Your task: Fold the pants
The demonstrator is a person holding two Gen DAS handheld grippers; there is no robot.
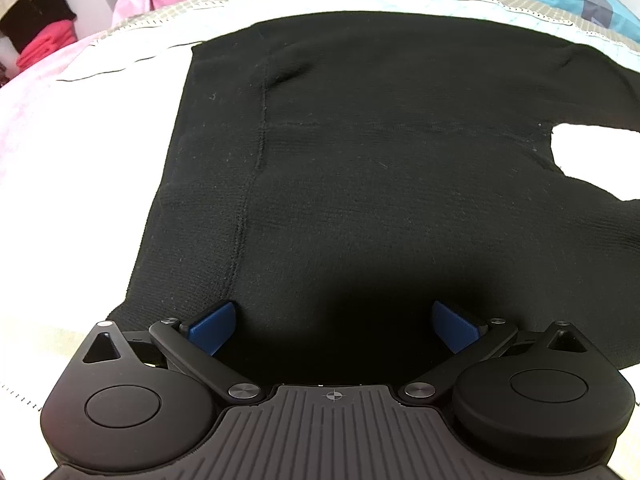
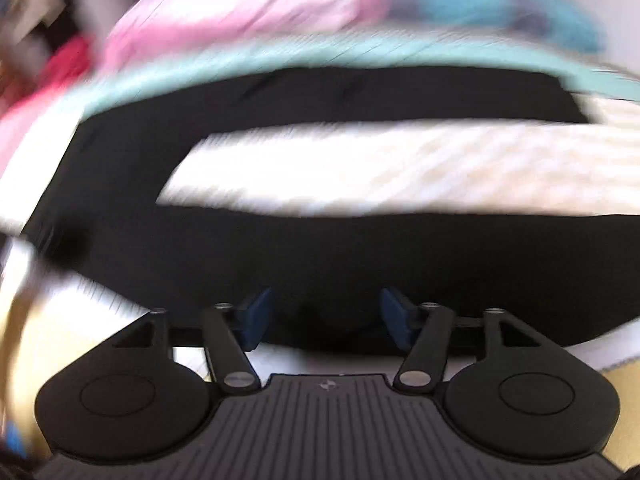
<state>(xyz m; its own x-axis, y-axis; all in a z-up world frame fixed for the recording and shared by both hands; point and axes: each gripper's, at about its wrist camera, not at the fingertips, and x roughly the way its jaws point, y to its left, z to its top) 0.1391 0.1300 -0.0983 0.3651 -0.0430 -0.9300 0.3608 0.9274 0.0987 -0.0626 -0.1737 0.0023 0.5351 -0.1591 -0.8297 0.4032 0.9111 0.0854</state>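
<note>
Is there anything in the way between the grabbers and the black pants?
Nothing visible is. The left gripper is open, its blue pads spread right over the near edge of the black pants on the bed. The right gripper is open too, over a pant leg; that view is blurred, but only fabric shows between its pads.

Bright bed (image 1: 80, 168), perhaps shelves (image 1: 36, 20) behind

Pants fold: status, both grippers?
Left gripper open over the black pants, holding nothing. Right gripper open above one leg; view blurred. Pants flat on the bed sheet, legs apart. Nothing obstructing.
</note>
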